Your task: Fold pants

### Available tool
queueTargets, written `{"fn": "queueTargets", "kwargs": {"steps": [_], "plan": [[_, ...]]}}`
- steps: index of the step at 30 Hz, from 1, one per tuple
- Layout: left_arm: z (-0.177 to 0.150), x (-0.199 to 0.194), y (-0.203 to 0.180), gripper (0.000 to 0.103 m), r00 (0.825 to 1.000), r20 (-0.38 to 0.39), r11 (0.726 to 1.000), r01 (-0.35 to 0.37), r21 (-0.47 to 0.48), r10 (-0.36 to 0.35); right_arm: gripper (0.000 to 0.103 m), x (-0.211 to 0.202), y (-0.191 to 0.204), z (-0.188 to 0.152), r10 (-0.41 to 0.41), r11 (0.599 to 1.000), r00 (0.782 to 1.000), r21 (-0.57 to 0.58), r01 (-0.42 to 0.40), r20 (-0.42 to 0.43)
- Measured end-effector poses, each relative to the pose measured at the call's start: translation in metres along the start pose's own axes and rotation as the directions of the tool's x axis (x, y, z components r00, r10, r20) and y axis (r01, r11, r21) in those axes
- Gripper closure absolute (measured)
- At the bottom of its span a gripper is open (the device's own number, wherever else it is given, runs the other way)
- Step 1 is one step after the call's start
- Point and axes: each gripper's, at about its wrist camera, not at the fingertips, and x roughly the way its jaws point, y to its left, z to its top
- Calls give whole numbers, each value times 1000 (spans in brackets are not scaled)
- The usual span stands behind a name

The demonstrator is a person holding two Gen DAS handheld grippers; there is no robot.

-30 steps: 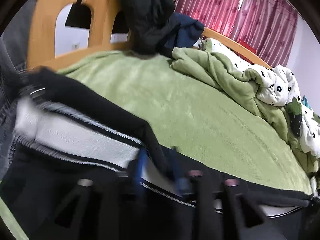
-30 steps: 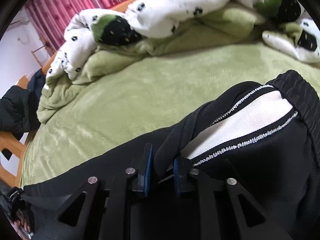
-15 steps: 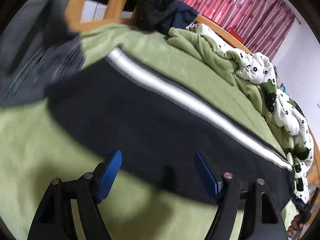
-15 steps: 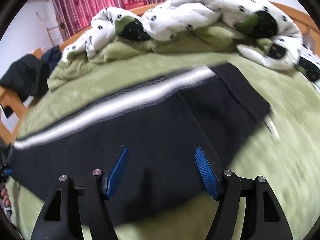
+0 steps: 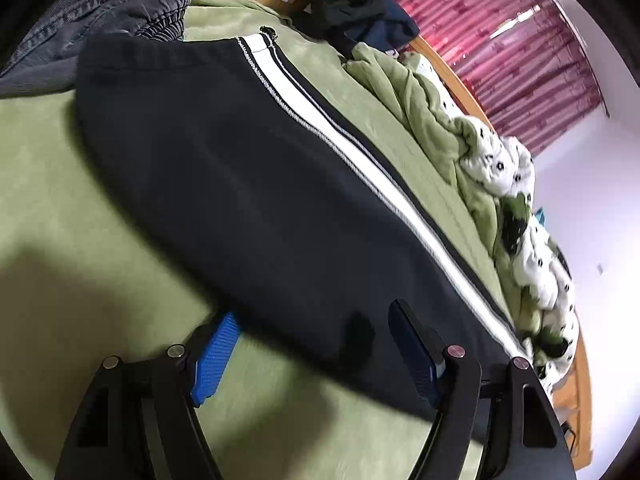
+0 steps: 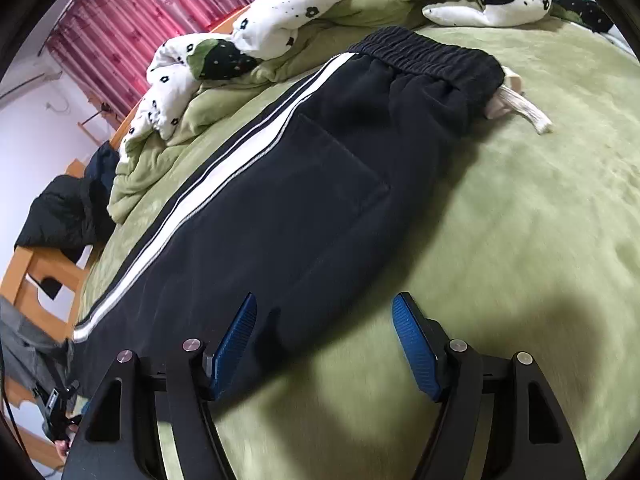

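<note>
I have the black fleece track pants with the white side stripe [image 6: 288, 200] lying flat along the green plush bed cover [image 6: 520, 220], one leg stacked on the other, the stripe on the far edge. The elastic waistband [image 6: 424, 54] with its white drawcord [image 6: 520, 106] sits at my right; the ribbed cuff [image 5: 160, 54] lies at my left, touching a heap of grey denim [image 5: 100, 20]. My left tool [image 5: 316, 356] hangs with its blue pads wide apart over the near edge of the leg, gripping nothing. My right tool [image 6: 324, 344] is likewise spread and empty by the seat. I judge the lengthwise fold done and the crosswise fold next: each tool should close on one end's corners and carry cuff toward waistband, keeping both layers together.
</note>
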Motion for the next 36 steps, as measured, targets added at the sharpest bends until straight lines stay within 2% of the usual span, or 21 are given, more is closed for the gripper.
{"fn": "queueTargets", "kwargs": {"steps": [4,6,7,8,9,10,11,14,18,26,31,36], "plan": [[11,15,-8,31,999,37,999,-18,-36,19,33,21,0,27,-25,999,999,29,24,35],[14,19,-13,32,998,47,999,-38,-19,39,34,28,-4,36,-38,997,998,63,34,56],[13,20,-15,37,997,51,999,-52,-13,52,36,31,-5,41,-53,996,996,78,47,69],[13,20,-15,46,996,56,997,-74,-9,74,49,34,-5,43,-79,994,994,83,73,77],[13,20,-15,50,994,60,996,-93,-10,94,59,36,-6,46,-115,990,990,89,108,79],[14,19,-13,60,993,65,996,-94,-8,95,70,38,-8,48,-117,989,990,101,109,76],[14,16,-10,77,993,77,996,-89,-11,89,75,37,-11,50,-109,988,991,120,100,77],[16,10,-1,89,996,81,998,-29,-48,33,86,28,-19,50,-87,977,993,201,68,85],[11,-3,-6,92,995,97,1000,-31,-6,31,90,8,-15,50,-79,970,989,239,48,124],[-14,-37,-13,95,997,79,999,-2,48,-2,92,-58,1,44,-108,985,983,147,86,150],[-49,-64,-11,95,999,33,997,15,81,-18,93,-107,-20,27,-132,981,978,160,106,162],[-93,-97,-9,95,999,-26,989,35,142,-32,93,-153,-63,-8,-147,975,976,189,116,159]]}}
